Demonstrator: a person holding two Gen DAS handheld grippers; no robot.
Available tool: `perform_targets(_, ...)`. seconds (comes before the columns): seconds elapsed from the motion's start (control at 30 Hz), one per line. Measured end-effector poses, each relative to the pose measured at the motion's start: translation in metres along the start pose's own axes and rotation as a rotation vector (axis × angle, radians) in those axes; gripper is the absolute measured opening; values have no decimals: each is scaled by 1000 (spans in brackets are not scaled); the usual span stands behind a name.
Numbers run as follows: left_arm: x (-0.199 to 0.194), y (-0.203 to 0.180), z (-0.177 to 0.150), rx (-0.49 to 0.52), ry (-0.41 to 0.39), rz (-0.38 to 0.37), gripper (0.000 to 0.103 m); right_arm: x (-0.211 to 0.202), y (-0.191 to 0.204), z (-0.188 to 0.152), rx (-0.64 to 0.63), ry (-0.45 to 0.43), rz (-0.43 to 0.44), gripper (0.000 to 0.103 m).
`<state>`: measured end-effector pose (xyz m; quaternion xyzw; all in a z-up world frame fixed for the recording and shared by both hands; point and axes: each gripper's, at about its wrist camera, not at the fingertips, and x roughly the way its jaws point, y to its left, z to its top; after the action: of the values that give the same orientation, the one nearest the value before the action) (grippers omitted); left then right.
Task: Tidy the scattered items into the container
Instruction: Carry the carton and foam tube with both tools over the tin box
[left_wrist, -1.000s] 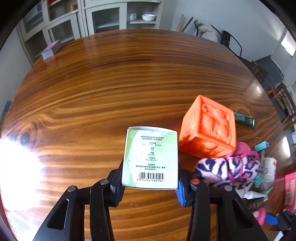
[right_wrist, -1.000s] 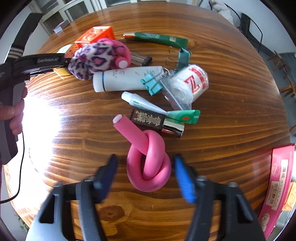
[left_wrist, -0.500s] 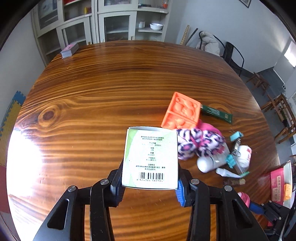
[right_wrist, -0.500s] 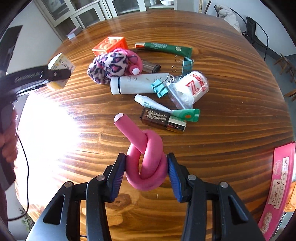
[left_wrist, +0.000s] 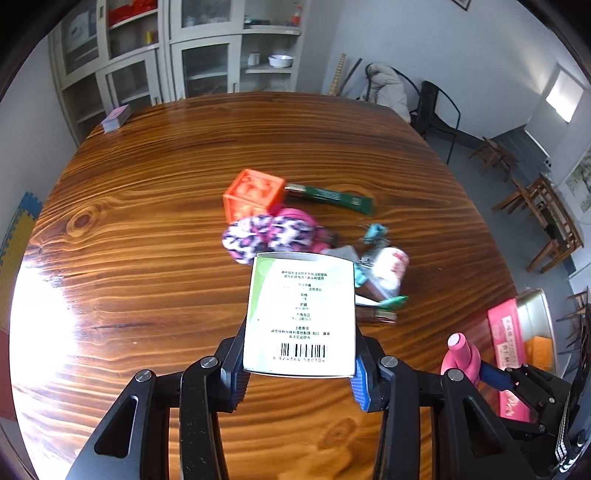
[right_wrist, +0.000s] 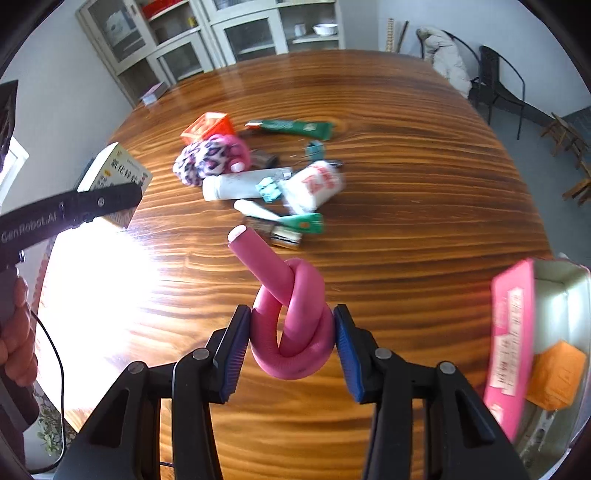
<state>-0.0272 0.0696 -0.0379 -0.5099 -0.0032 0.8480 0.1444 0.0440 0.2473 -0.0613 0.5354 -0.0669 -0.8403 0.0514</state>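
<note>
While both claws hang above the round wooden table (right_wrist: 406, 184), a loose pile lies at its middle: an orange cube (left_wrist: 255, 197), a leopard-print scrunchie (left_wrist: 266, 234), a green tube (left_wrist: 332, 195), a white bottle (right_wrist: 240, 186) and clips. Nothing blocks the metal container (right_wrist: 565, 295) at the right edge, which holds a pink packet (right_wrist: 511, 339). Since a second ago, both claws have risen and the pile looks farther away. Partly open, the left claw (left_wrist: 299, 363) clamps a white-and-green box (left_wrist: 301, 314); the right claw (right_wrist: 291, 345) clamps a knotted pink foam roller (right_wrist: 291, 314).
</note>
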Motion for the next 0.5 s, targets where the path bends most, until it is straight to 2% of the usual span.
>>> perform_targets(0.5,-5,-150,-18,182,8,-107,46,-71,-118,-45,158,-74,-83,49)
